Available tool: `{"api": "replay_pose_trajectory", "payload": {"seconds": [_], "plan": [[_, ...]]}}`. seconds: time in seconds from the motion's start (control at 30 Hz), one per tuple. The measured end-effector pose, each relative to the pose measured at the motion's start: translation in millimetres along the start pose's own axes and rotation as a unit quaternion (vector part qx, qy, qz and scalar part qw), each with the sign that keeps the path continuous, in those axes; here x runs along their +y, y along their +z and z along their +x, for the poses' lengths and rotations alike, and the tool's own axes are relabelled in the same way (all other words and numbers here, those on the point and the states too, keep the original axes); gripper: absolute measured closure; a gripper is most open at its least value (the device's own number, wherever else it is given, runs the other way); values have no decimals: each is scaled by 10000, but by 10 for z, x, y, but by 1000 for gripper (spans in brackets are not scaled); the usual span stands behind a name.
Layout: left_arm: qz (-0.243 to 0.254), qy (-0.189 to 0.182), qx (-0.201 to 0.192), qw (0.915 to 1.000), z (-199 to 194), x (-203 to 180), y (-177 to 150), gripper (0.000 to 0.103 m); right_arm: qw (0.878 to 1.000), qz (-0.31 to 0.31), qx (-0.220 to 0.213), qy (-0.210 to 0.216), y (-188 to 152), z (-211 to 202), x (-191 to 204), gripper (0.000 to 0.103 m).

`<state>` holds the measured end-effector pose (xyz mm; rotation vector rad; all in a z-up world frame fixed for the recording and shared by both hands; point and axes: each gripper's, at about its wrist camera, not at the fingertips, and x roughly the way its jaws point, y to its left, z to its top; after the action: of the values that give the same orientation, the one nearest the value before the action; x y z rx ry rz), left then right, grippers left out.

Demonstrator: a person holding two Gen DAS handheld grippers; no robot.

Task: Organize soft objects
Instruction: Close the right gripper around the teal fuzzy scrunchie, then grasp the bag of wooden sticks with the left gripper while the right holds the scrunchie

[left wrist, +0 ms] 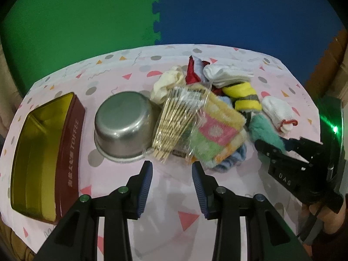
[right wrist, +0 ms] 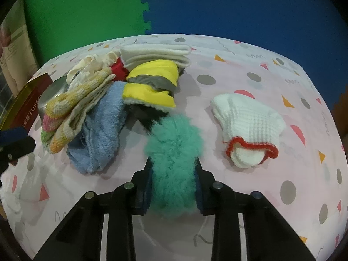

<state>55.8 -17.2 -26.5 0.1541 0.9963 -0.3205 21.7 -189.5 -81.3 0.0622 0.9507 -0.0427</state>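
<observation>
On the red tin's side, "TOFFEE"; "DAS" on right gripper.

Steel bowl: brushed metal, dull sheen, inverted. Toffee tin: glossy gold metal inside, smooth maroon outside. Wooden sticks: in clear crinkly plastic wrap. Green fluffy item: long, fuzzy pile. Blue towel: matt terry cloth. White glove: ribbed knit, red-edged cuff. Tablecloth: smooth, faint sheen.
</observation>
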Motion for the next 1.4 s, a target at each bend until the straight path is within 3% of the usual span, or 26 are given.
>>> {"api": "replay_pose_trajectory", "payload": {"seconds": [0.43, 0.77, 1.0, 1.03, 1.1, 1.17, 1.4], "plan": [[266, -357, 107, 9989, 168, -46, 423, 64, 10000, -38, -28, 39, -26, 19, 17, 69], [312, -198, 258, 9990, 478, -157, 602, 53, 9999, -20, -67, 95, -53, 9, 11, 66], [197, -269, 309, 9990, 588, -201, 718, 53, 9998, -22, -77, 158, -48, 11, 2, 64], [157, -321, 330, 9988, 602, -201, 731, 54, 9998, -24, -80, 164, -48, 11, 1, 64], [117, -380, 340, 9986, 612, -211, 742, 73, 9998, -31, -80, 172, -46, 12, -1, 63], [107, -301, 355, 9989, 623, -215, 743, 84, 9998, -20, -82, 185, -47, 11, -8, 63], [1, -259, 298, 9992, 548, -158, 733, 96, 9998, -29, -83, 173, -42, 15, -11, 63]]}}
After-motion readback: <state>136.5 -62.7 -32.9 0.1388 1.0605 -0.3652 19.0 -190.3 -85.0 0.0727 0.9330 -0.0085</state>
